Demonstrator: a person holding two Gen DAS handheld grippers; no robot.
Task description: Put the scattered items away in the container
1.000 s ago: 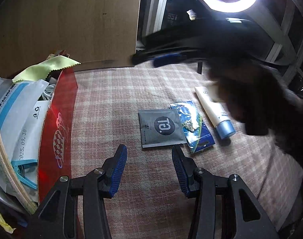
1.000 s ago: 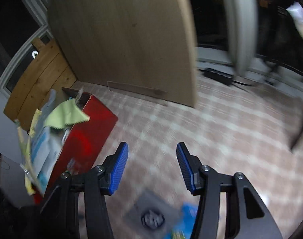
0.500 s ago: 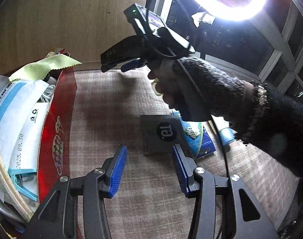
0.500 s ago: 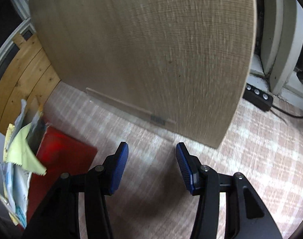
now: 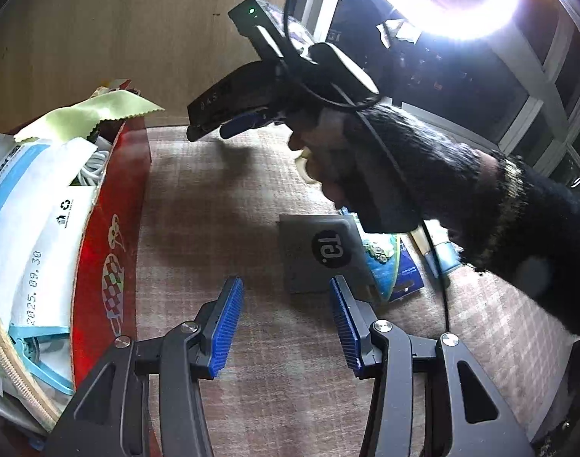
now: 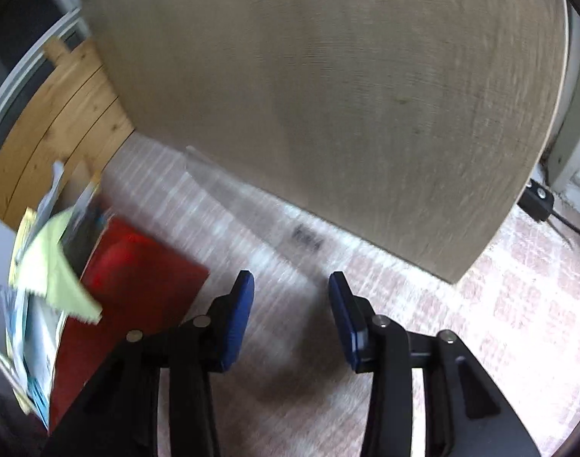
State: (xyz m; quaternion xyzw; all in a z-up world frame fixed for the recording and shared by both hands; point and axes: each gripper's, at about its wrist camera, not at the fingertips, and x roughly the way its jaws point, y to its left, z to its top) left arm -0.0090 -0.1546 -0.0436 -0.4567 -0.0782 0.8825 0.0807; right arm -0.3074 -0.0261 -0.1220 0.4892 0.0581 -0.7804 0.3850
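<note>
While lying flat at frame centre, right of the red box (image 5: pixel 111 205), grey sachet (image 5: pixel 320 251) judged light, thin, slippery: best pinched at an edge; left gripper (image 5: pixel 286 327) and right gripper (image 6: pixel 292 320) both wide open, empty.

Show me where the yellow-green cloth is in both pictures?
Left wrist view: the yellow-green cloth is at upper left, sticking out over the red box.
Right wrist view: the cloth is at the left edge, blurred, hanging over the same box.
Shared landmark: the red box.
</note>
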